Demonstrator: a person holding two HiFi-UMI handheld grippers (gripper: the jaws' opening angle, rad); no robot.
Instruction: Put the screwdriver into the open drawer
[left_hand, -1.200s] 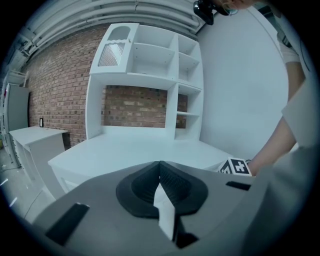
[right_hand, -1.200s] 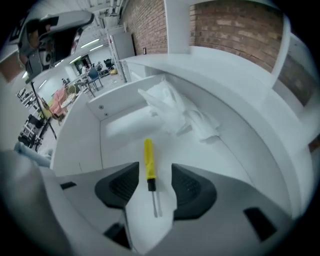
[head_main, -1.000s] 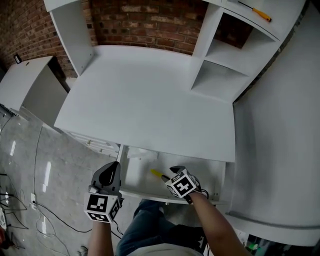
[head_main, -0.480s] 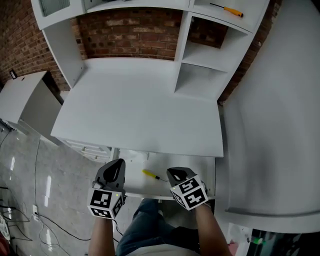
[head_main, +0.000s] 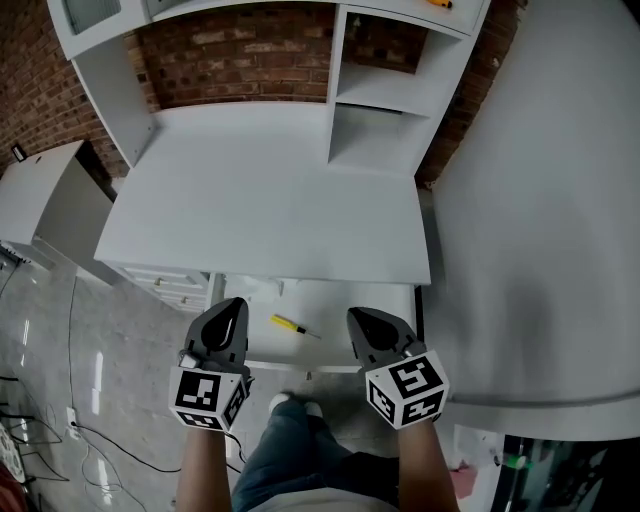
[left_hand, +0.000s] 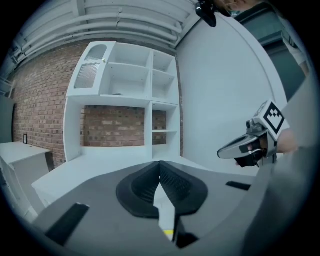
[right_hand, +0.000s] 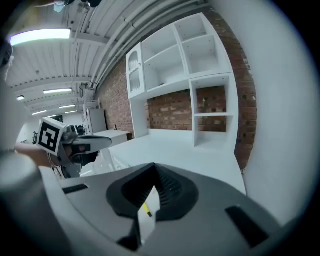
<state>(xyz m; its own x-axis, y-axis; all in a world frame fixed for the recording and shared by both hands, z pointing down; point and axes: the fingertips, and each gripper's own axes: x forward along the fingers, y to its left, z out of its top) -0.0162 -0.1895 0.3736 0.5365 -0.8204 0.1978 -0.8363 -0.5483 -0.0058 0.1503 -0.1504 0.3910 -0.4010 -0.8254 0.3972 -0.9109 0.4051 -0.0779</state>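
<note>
A yellow-handled screwdriver (head_main: 290, 326) lies loose on the floor of the open white drawer (head_main: 372, 298) under the desk top. My left gripper (head_main: 233, 308) hovers over the drawer's left front corner, jaws shut and empty. On the other side, my right gripper (head_main: 360, 322) hangs above the drawer's right front part, also shut with nothing in it. Neither touches the screwdriver. In the right gripper view a bit of the yellow handle (right_hand: 146, 210) shows below my shut right gripper (right_hand: 154, 167). The left gripper view shows my left gripper (left_hand: 160, 165) closed, with the right gripper (left_hand: 245, 147) off to the side.
The white desk top (head_main: 270, 200) runs back to a shelf unit (head_main: 375, 120) against a brick wall. A second, orange-handled screwdriver (head_main: 440, 3) lies on a high shelf. A tall white panel (head_main: 540, 200) stands at the right, a low white cabinet (head_main: 50, 190) at the left, cables (head_main: 40, 420) on the floor.
My right gripper has lifted out of the drawer, away from the screwdriver, which stays lying there. The left gripper has also risen and drawn back a little.
</note>
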